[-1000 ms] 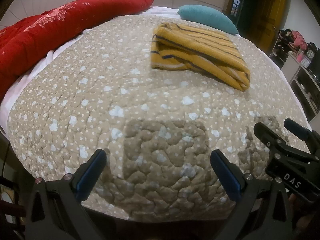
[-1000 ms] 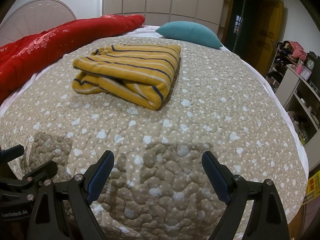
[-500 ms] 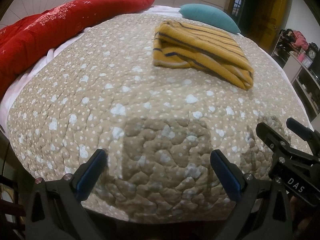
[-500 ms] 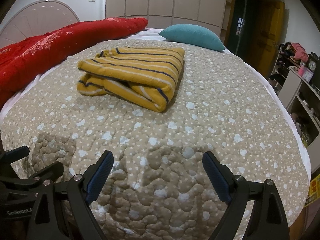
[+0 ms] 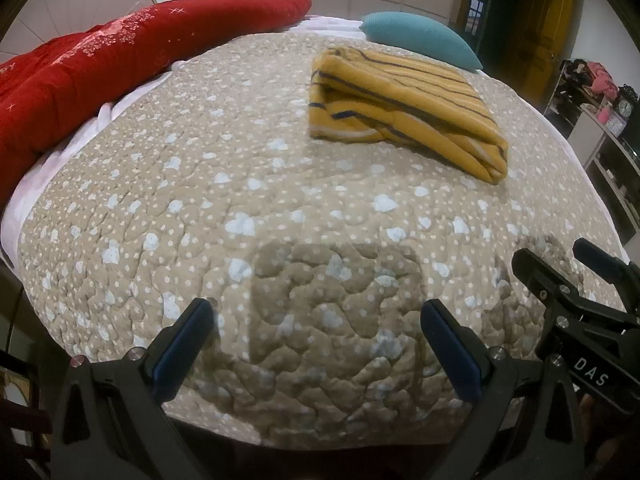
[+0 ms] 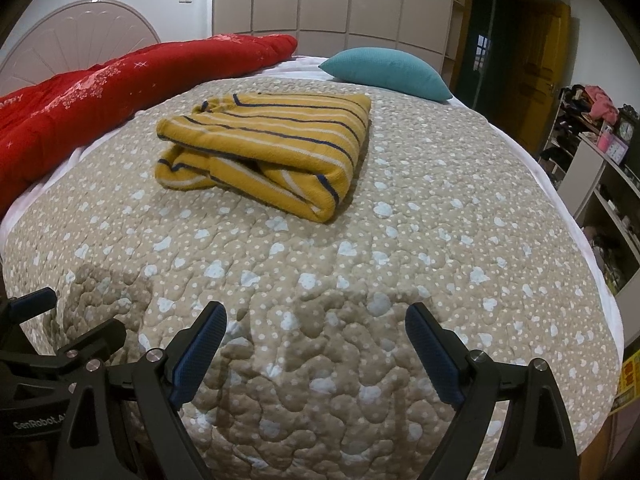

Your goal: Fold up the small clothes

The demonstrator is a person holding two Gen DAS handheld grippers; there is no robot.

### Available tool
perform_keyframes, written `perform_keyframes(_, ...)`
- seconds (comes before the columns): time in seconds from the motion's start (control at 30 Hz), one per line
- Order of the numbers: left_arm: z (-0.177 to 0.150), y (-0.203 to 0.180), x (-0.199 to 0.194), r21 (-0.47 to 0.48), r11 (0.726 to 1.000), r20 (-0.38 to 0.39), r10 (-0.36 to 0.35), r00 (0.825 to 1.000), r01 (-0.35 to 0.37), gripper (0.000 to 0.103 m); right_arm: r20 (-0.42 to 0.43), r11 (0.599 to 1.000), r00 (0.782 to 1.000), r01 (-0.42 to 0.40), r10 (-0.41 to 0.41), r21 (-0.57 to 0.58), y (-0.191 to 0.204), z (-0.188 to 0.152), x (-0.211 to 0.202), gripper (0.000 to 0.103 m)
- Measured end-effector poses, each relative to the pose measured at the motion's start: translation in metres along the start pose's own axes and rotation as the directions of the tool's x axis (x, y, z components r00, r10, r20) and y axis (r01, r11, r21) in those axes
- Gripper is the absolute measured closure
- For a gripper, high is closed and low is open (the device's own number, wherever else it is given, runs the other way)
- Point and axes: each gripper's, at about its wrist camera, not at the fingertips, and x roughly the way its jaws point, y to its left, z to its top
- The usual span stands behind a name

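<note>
Both the left tongs (image 5: 316,344) and right tongs (image 6: 316,350) gape empty, well short of the folded striped garment (image 6: 268,152)

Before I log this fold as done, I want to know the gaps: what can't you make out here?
- Shirt: underside and inner layers hidden by its own top fold, both views.
- Shirt's far edge: hidden behind its own bulk, left wrist view.
- Shelf items: too small and warped at the right edge.
- Bed's near edge: hidden by the open left gripper and right gripper.

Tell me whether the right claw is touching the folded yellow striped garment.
Apart. In the right wrist view the open right claw sits low in the picture, with a wide stretch of bare dotted quilt between it and the folded yellow striped garment.
</note>
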Motion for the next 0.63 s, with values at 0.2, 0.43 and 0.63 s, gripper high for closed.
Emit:
perform_keyframes(0.2,0.000,-0.001,-0.002,0.006,1.000,0.007,0.004,1.000,-0.004,0.000,0.017,1.000,1.000,-0.007,0.007,0.006,-0.001,0.001,-0.003,0.009)
perform_keyframes(0.43,0.012,-0.006,-0.003,0.044,0.999,0.038,-0.006,0.999,0.004,0.000,0.026,1.000,1.000,0.001,-0.001,-0.003,0.000,0.006,-0.002,0.009)
perform_keyframes(0.63,0.024,-0.009,0.001,0.074,0.997,0.063,-0.003,0.998,-0.002,0.000,0.045,1.000,0.999,0.009,-0.009,-0.012,-0.002,0.018,0.000,0.009)
